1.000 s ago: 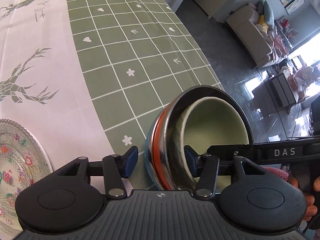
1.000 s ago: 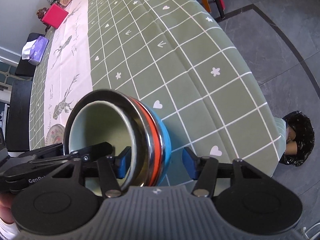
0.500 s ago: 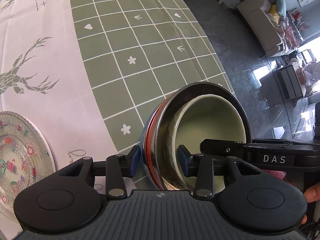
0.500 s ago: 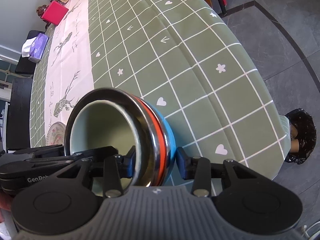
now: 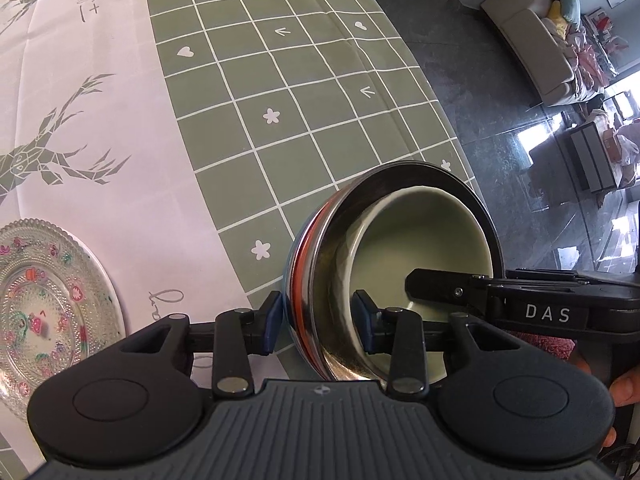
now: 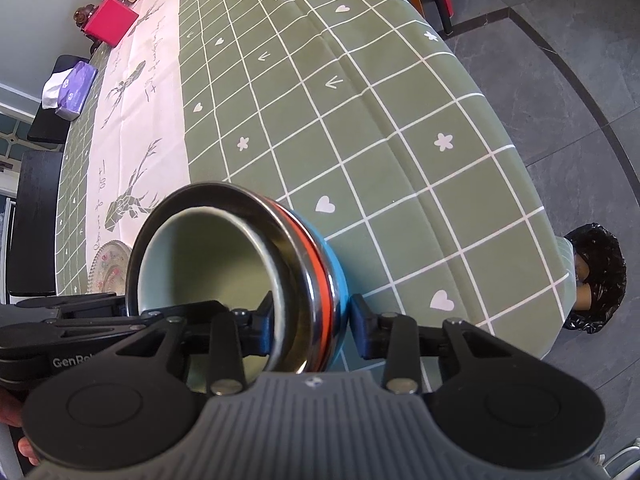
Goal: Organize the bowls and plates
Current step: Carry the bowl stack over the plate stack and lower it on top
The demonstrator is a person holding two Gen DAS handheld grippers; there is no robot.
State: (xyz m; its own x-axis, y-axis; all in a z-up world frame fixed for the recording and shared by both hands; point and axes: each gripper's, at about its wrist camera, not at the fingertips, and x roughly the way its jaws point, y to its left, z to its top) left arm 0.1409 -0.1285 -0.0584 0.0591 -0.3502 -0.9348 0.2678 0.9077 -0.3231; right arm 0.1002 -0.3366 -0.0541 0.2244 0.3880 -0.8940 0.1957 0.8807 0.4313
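Closed in on the bowl stack [image 5: 400,264] from both sides since a second ago; jaws wide of the rims then, pads now against them and closing further

Left gripper [image 5: 318,322] tilted steeply down, one blue pad outside the blue and orange rims, the other inside the steel bowl; clenched on the near wall of the stack. Right gripper [image 6: 312,322] pitched much the same, mirrored: one pad on the blue outer wall, the other inside, grasping the opposite side of the stack [image 6: 240,268]

Stack tilted on its side, mouth toward the cameras, at the near edge of the table [image 5: 280,80], over the green checked cloth. Nested from outside in: blue, orange, steel, pale green

Hard to tell whether the stack rests on the cloth or hangs clear; its underside hidden behind both gripper bodies. Lower rims cut off by the housings. Only fingertips of the person's hand [image 5: 624,384] at the frame edge

Left view alone: glass plate [image 5: 48,308] with coloured pattern, on the pale runner well left of the stack, partly cut off; sofa [image 5: 536,40] across the room. Right view alone: pink box [image 6: 110,24], tissue pack [image 6: 70,88], black bin bag [image 6: 596,276] on the floor; plate [image 6: 110,260] only as a sliver behind the stack
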